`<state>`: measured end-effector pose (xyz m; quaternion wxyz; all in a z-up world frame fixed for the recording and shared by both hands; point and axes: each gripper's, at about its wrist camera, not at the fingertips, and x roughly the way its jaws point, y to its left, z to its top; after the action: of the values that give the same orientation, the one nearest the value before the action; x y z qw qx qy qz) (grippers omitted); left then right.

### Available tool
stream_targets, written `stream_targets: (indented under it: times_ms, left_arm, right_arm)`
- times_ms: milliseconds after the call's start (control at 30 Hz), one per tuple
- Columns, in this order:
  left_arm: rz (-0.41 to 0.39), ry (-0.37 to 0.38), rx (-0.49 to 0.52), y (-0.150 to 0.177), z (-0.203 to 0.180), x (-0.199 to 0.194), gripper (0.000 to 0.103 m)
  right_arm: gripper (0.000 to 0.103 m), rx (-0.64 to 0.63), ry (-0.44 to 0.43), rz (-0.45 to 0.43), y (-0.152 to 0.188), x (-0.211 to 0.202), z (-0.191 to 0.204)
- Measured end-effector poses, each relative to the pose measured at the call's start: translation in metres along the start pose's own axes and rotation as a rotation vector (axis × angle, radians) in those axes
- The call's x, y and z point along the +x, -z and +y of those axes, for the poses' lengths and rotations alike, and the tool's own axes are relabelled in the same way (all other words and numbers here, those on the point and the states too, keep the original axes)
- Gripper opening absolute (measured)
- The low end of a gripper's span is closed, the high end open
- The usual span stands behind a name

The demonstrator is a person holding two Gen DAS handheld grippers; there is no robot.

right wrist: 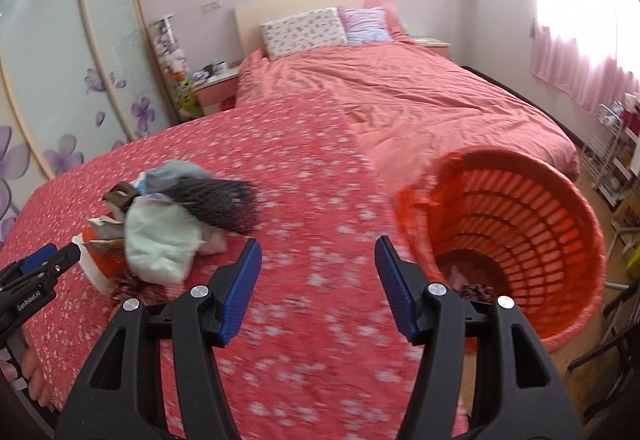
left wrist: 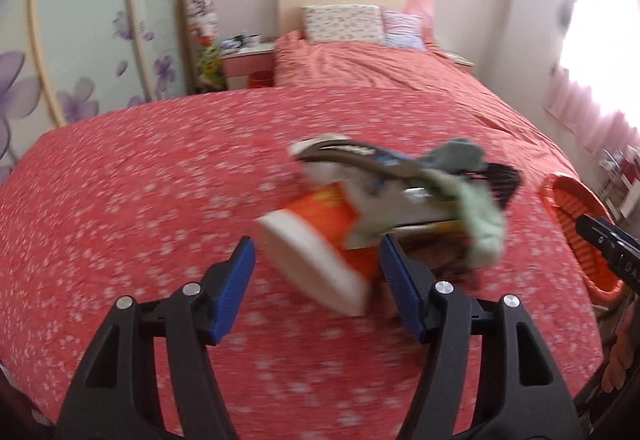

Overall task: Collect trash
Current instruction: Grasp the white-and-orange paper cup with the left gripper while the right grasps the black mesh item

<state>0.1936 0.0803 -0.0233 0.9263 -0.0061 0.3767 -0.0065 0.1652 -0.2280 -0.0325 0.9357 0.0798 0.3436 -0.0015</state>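
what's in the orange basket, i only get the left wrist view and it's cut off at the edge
Observer: In the right wrist view a dark patterned packet lies at the bottom of the orange basket; the slatted walls above it are bare.
Operator: is the right gripper carrying anything
Observer: No. The right gripper is open with nothing between its pads, only bedspread beyond.
Operator: and the dark thing behind the pile
Observer: A black mesh net, lying on the bedspread against the pale cloths.
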Motion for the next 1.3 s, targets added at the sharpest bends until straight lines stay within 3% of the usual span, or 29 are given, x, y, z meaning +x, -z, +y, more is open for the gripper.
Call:
stream_targets:
  times_ms: [300,567,867,933,1067,1300]
  left_arm:
    - [0.008,-0.035,-0.039,0.010,0.045,0.003,0.064]
    - [0.034,0.001,0.000,0.010,0.035,0.027,0.056]
    - [0.039,0.049,0.028,-0.004,0.025,0.055,0.046]
    - [0.016,0.069,0.041,-0.008,0.024,0.055,0.042]
    - [-0.006,0.130,0.064,-0.018,0.022,0.060,0.024]
    - [-0.006,0.161,0.084,-0.027,0.014,0.070,0.019]
  right_arm:
    - [0.057,-0.034,-0.089,-0.012,-0.024,0.021,0.049]
    - [0.040,-0.024,-0.069,0.065,-0.022,0.052,0.059]
    - [0.032,-0.014,-0.051,0.102,-0.015,0.065,0.057]
    - [0.027,-0.021,-0.055,0.098,-0.014,0.064,0.059]
    - [0.014,-0.029,-0.063,0.100,-0.012,0.062,0.062]
    - [0.008,-0.031,-0.065,0.100,-0.011,0.061,0.061]
